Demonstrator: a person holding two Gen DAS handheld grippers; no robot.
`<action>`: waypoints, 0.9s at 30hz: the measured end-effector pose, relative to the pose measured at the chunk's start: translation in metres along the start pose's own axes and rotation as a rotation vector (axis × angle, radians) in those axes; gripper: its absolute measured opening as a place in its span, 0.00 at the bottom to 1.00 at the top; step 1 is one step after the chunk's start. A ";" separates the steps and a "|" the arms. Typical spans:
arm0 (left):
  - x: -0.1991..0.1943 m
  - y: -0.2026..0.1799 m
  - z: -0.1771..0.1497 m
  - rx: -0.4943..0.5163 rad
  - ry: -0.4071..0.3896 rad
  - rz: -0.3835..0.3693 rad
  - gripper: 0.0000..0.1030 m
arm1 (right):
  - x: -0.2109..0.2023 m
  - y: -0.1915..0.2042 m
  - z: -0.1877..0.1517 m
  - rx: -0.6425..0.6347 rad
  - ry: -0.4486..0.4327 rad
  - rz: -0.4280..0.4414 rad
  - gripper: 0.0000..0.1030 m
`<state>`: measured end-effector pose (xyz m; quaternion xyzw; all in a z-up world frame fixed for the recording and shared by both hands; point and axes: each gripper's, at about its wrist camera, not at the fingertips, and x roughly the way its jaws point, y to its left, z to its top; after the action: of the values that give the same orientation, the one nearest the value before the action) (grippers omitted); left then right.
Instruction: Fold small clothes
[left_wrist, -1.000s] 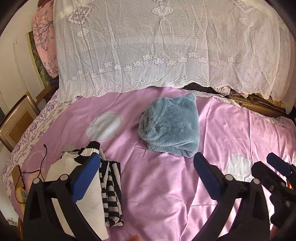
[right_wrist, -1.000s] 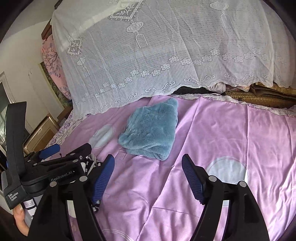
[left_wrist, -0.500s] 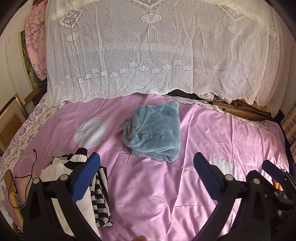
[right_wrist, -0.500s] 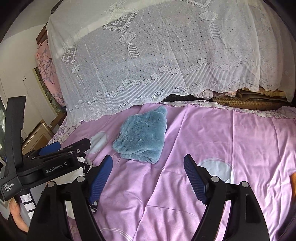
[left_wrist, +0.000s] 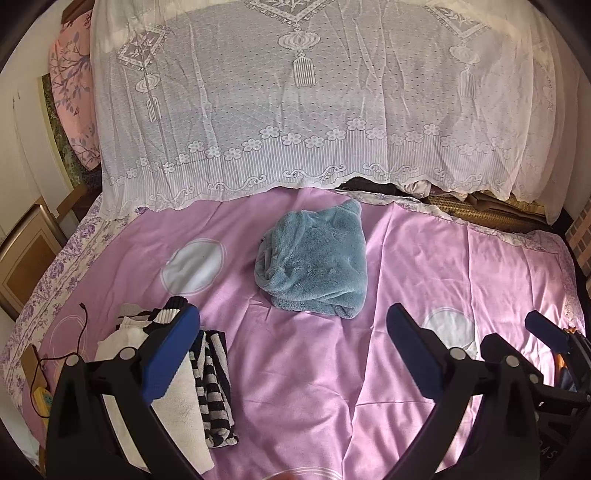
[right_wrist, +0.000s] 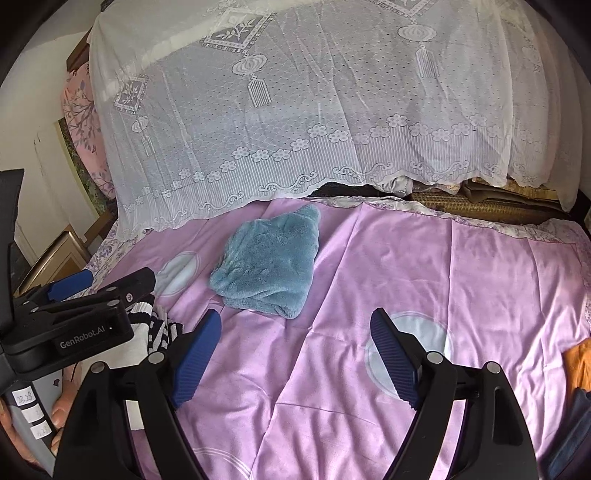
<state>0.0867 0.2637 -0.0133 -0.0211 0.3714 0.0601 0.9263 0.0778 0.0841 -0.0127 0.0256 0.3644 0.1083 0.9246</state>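
Observation:
A folded blue fleece garment (left_wrist: 314, 262) (right_wrist: 269, 266) lies mid-bed on the pink sheet (left_wrist: 314, 387). A white garment (left_wrist: 177, 406) and a black-and-white striped one (left_wrist: 210, 380) (right_wrist: 159, 328) lie in a heap at the near left. My left gripper (left_wrist: 291, 314) hovers open above the sheet, short of the blue garment, its left finger over the heap. In the right wrist view my right gripper (right_wrist: 295, 316) hangs over bare sheet with its jaws opening and nothing between them. The left gripper's body (right_wrist: 92, 291) shows beside it, with a hand (right_wrist: 59, 410) on its handle.
A white lace cover (left_wrist: 295, 110) drapes over a tall pile along the back of the bed. Wooden furniture (left_wrist: 26, 254) stands off the left edge. A black cable and yellow power strip (left_wrist: 40, 398) lie at the near left. Orange cloth (right_wrist: 580, 365) sits at the right edge.
Both cameras have pulled back and risen a little, so the blue garment looks smaller and farther off. The right gripper's jaws stand slightly wider. No cloth has moved.

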 end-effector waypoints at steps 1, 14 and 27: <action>-0.002 -0.001 0.000 0.007 -0.005 0.004 0.96 | 0.001 0.001 0.001 0.000 0.002 -0.004 0.83; 0.002 0.023 0.004 -0.044 0.010 0.035 0.96 | 0.010 0.030 0.015 -0.038 0.008 -0.007 0.83; 0.019 0.015 0.009 -0.028 0.026 0.018 0.96 | 0.022 0.025 0.018 -0.019 0.026 -0.017 0.83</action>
<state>0.1043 0.2814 -0.0201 -0.0314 0.3826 0.0733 0.9205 0.1014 0.1142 -0.0110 0.0123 0.3756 0.1045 0.9208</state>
